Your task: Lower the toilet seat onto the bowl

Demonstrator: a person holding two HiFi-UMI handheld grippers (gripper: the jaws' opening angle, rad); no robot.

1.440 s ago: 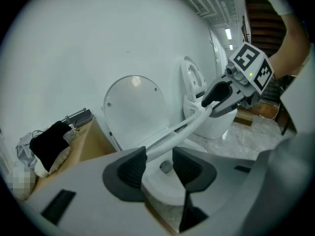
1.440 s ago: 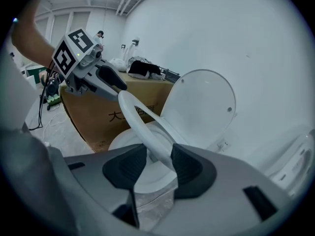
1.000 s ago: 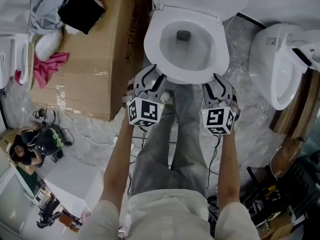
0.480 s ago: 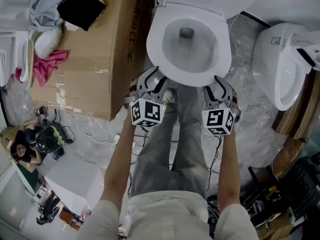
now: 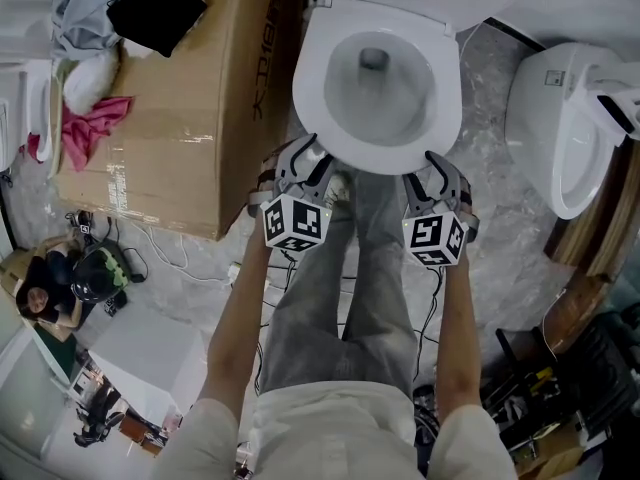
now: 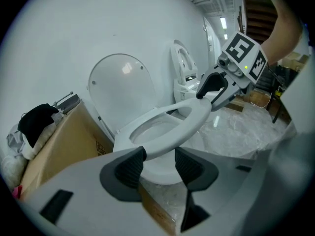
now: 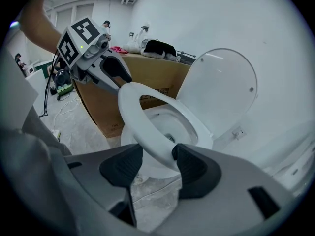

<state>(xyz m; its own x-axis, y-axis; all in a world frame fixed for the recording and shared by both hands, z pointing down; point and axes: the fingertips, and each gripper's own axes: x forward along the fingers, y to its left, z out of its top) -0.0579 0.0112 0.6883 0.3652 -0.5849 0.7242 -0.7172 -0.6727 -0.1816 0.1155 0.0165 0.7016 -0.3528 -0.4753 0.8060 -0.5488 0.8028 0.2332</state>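
Seen from the head, the marker cubes cover most of the left gripper (image 5: 308, 160) and right gripper (image 5: 436, 168), and their tips disappear at the front edge of the toilet seat (image 5: 447, 98). Each gripper's own view settles it: the left fingers (image 6: 130, 165) and the right fingers (image 7: 189, 167) are closed narrowly on the seat's front rim. The seat hangs tilted above the bowl (image 7: 165, 117), front edge raised, a gap the overhead view cannot show. Behind, the lid (image 6: 120, 90) stands upright, cut off in the head view. A cardboard box (image 5: 190, 118) sits to the left; a second toilet (image 5: 560, 128) to the right is partly out of frame.
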